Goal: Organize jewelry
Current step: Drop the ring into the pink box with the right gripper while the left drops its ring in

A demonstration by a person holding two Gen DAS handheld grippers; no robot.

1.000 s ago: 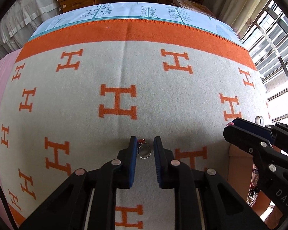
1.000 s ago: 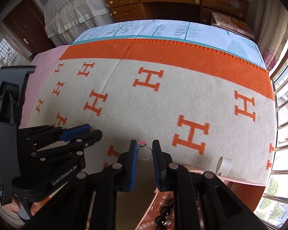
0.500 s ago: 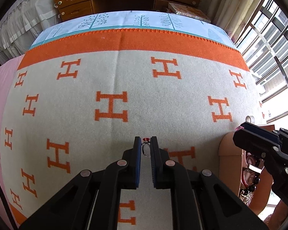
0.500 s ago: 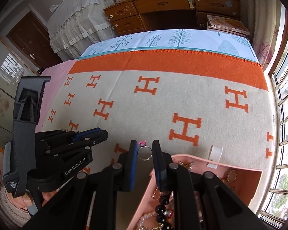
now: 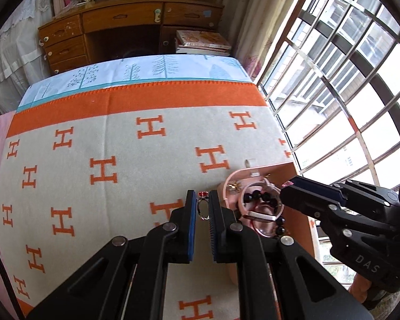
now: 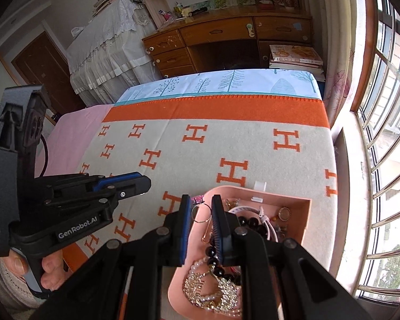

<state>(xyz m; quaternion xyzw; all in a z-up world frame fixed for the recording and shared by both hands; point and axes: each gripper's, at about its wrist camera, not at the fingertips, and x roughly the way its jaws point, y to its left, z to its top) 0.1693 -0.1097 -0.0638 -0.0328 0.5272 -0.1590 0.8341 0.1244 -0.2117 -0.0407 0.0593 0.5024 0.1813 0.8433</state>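
Observation:
My left gripper (image 5: 202, 200) is shut on a silver ring with a red stone (image 5: 203, 209) and holds it above the H-patterned blanket (image 5: 125, 144). My right gripper (image 6: 201, 203) is shut on a silver ring with a pink stone (image 6: 200, 214), over the near-left corner of the open pink jewelry box (image 6: 308, 214). The box holds dark beads (image 6: 213, 257), pearls and gold pieces. In the left wrist view the right gripper (image 5: 286, 190) hangs over the jewelry box (image 5: 288, 166). In the right wrist view the left gripper (image 6: 144, 185) is left of the box, with a hand on its grip.
The blanket covers a bed with a pale blue sheet (image 6: 226, 84) at its far end. Beyond stand a wooden desk (image 6: 226, 40) and a stack of books (image 6: 296, 56). A barred window (image 6: 381, 133) runs along the right, close to the box.
The left gripper's jaws closed on the red-stone ring and lifted it off the blanket. Both grippers rose and moved toward the pink box, which now shows more fully.

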